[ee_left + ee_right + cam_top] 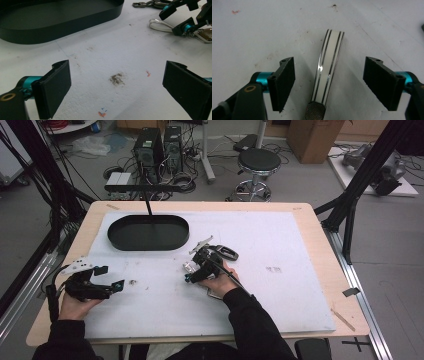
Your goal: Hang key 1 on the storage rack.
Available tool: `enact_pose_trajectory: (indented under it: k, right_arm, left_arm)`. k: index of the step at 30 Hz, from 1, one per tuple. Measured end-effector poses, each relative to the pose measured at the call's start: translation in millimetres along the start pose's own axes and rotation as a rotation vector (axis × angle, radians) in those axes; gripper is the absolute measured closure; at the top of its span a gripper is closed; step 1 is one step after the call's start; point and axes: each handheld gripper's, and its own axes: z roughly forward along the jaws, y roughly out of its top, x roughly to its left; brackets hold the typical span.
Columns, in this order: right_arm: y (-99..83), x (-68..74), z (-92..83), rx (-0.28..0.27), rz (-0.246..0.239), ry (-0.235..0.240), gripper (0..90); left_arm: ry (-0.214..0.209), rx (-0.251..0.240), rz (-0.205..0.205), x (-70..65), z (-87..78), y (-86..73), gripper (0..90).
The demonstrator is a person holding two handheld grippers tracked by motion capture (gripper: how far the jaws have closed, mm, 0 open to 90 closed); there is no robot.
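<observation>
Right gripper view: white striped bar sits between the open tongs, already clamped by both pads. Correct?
Not clamped. In the right gripper view the white striped bar lies between the right tongs, but both pads stand clear of it, with gaps on each side. The tongs are open.

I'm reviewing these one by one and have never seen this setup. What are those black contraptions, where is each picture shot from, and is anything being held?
A person sits at a table covered by a white sheet, holding a hand-operated two-jaw gripper in each hand. The high view looks down from above; the other two come from cameras riding on the grippers. A black oval tray lies at the far left. The left gripper rests open over bare sheet. The right gripper straddles a white bangle with silver stripes, but the pads are not touching it, so nothing is held. Other small metal items lie beside that hand.
</observation>
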Motion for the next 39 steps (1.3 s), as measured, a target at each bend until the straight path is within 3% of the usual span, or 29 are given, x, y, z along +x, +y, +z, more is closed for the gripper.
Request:
enact_pose_trajectory:
  k: [7,11,13,18,30,39]
  right_arm:
    - [1.1,3.7,-1.2,-0.004,-0.01,-0.018,53.9]
    - [1.4,5.6,-0.3,0.016,-0.023,-0.053,67.1]
    - [1.6,5.0,-0.9,0.018,-0.025,-0.045,74.3]
    - [1.6,7.2,-3.0,0.016,-0.023,-0.074,75.0]
    - [3.2,6.3,-37.5,-0.091,0.037,-0.011,75.1]
    - [5.5,-5.7,-69.2,-0.18,0.094,0.023,75.0]
  left_arm:
    - [0.006,-0.007,0.001,0.6,-1.1,-0.2,8.7]
    - [0.005,-0.006,0.001,0.3,-0.4,-0.2,8.6]
    - [0.004,-0.003,0.004,0.2,-0.4,-0.2,8.7]
    - [0.002,-0.007,0.002,0.1,0.0,0.0,8.6]
    - [-0.003,-0.015,0.003,-0.3,-0.4,0.5,8.7]
    - [-0.008,-0.014,0.001,-0.6,0.9,0.6,8.7]
